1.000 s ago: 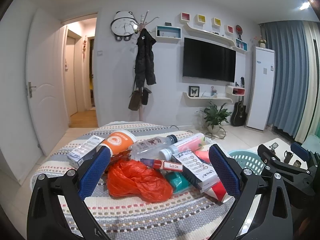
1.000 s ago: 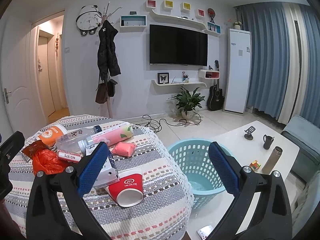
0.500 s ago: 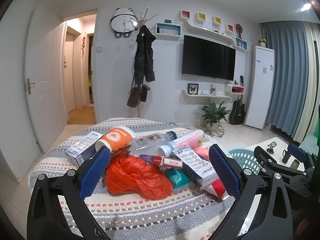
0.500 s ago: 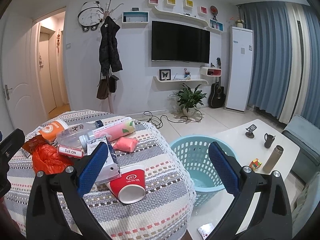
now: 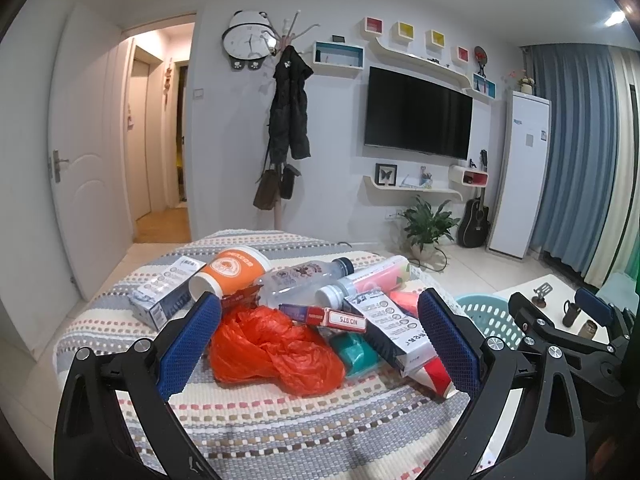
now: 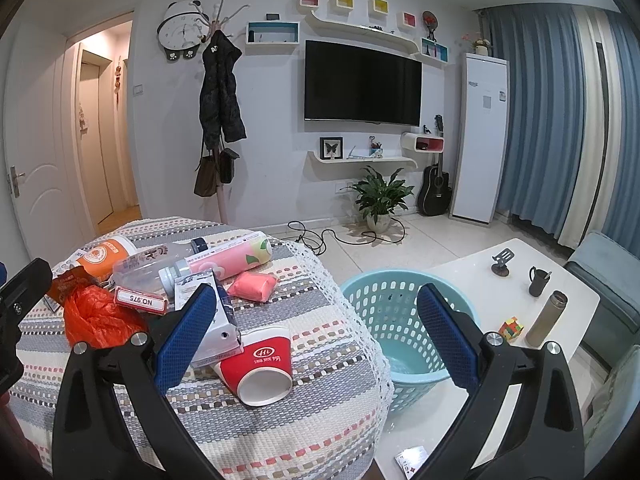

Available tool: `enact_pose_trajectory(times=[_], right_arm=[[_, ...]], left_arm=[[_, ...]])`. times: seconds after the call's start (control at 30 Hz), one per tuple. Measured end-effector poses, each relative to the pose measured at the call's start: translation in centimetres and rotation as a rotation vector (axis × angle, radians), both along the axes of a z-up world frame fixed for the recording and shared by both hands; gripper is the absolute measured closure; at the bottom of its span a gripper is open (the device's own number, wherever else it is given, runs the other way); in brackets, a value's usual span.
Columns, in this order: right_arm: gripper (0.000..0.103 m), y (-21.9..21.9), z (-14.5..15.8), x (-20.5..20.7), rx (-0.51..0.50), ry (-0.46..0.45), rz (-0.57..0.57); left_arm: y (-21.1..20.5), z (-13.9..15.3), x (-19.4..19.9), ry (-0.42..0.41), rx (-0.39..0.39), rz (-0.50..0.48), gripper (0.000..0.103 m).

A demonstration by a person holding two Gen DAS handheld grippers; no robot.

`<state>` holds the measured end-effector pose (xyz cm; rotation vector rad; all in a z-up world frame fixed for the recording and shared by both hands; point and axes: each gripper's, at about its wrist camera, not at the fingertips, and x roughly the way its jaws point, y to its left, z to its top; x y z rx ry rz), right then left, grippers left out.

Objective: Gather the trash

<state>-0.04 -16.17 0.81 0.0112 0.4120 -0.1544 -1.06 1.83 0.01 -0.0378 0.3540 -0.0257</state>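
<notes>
Trash lies piled on a round table with a striped cloth point(image 5: 256, 416): an orange plastic bag point(image 5: 272, 348), an orange cup point(image 5: 230, 270), a clear bottle point(image 5: 300, 278), a pink bottle point(image 6: 228, 262), a red box point(image 5: 324, 314), a white carton point(image 5: 394, 330), a teal packet point(image 5: 356, 350), a pink packet point(image 6: 252, 285) and a red paper cup point(image 6: 258, 366) on its side. My left gripper point(image 5: 318, 340) is open, above the bag. My right gripper point(image 6: 316, 334) is open over the table's right edge, next to a teal basket point(image 6: 394, 320).
A blue-grey box point(image 5: 166, 294) lies at the table's left. A white low table point(image 6: 520, 296) at the right holds a flask, a dark mug and a colour cube. A card point(image 6: 412, 458) lies on the floor. A plant and a guitar stand by the far wall.
Both grippers have risen and tilted slightly, so the table and the trash sit a little lower and nearer in each view. Both stay open. No trash has moved.
</notes>
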Motion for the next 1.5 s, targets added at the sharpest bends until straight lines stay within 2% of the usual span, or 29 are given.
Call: enact_pose_trajectory(times=[0.43,0.7,0.8,0.87,0.97,1.03,1.2,1.3,1.37,1.47,1.5], right_arm=[[0.008,0.4,-0.1,0.0,-0.01,0.0,0.001],[0.008,-0.1,-0.7,0.6,0.004,0.009,0.011],[0.015,0.1,-1.2,1.0,0.011,0.021,0.045],[0.025,0.3,-2.0,1.4,0.021,0.038,0.099],[0.039,0.3,-3.3,2.0,0.03,0.073,0.151],[0.042,0.2,-4.2,2.2,0.031,0.089,0.171],[0.042,0.0,-5.2,2.4,0.031,0.099,0.198],[0.041,-0.2,-5.7,2.9,0.044,0.112,0.218],[0.037,-0.5,-6.5,3.5,0.065,0.144,0.233],[0.026,-0.6,-7.7,4.2,0.081,0.182,0.245],[0.025,-0.6,-8.0,4.3,0.082,0.191,0.25]], left_arm=[[0.3,-0.2,-0.1,-0.003,0.001,0.007,0.008],[7.3,-0.5,0.9,0.029,-0.093,0.126,0.008],[8.6,-0.9,1.5,0.06,-0.109,0.122,0.008],[8.8,-1.4,2.2,0.096,-0.123,0.097,0.008],[8.3,-2.9,3.4,0.17,-0.154,0.046,0.008],[7.3,-4.1,4.4,0.215,-0.167,0.018,0.008],[6.0,-5.6,5.9,0.257,-0.19,-0.02,0.009],[5.5,-6.2,6.6,0.271,-0.154,0.004,0.009],[5.6,-6.8,7.3,0.305,-0.141,0.034,0.009],[6.3,-8.1,8.4,0.349,-0.173,0.052,0.009],[6.4,-8.3,8.7,0.359,-0.172,0.056,0.009]])
